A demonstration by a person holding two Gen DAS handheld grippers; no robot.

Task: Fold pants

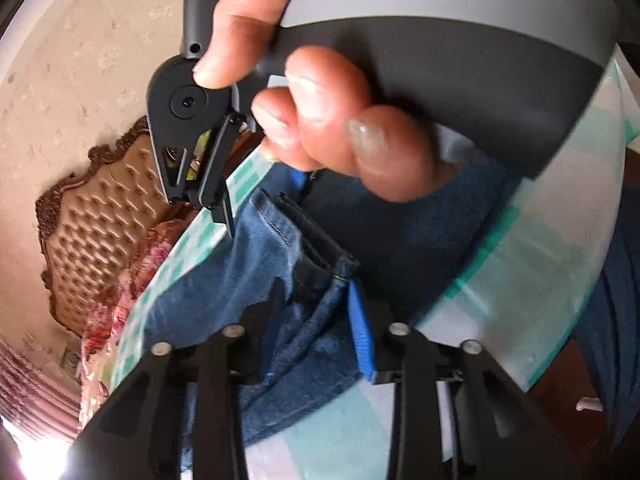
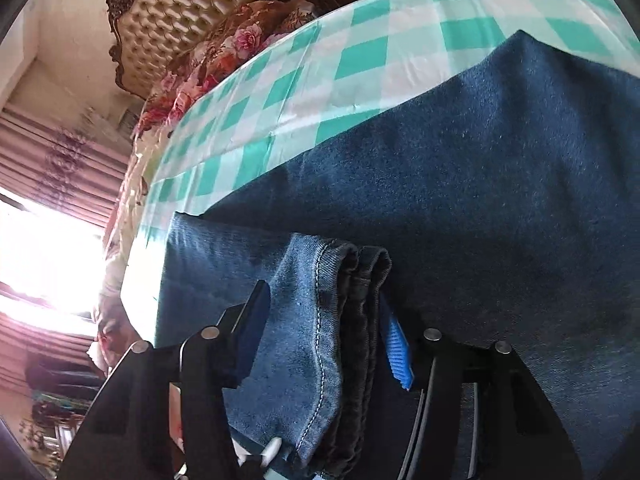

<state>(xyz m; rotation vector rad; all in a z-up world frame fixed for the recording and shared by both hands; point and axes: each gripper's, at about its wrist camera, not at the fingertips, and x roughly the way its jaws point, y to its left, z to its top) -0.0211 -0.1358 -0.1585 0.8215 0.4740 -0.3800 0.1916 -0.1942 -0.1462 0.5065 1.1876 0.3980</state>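
Lying on the checked desk (image 2: pixel 360 60), the jeans (image 2: pixel 500 184) look partly folded; each hand-held gripper, left (image 1: pixel 316 332) and right (image 2: pixel 326 340), straddles a hem bundle, whether pinching it I cannot tell.

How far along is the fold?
Done: the jeans already lie doubled on the checked tablecloth. In hand: the hem ends sit between the right gripper fingers, and denim is between the left gripper fingers; whether either clamps, I cannot tell. Left: carrying that end over and flattening.
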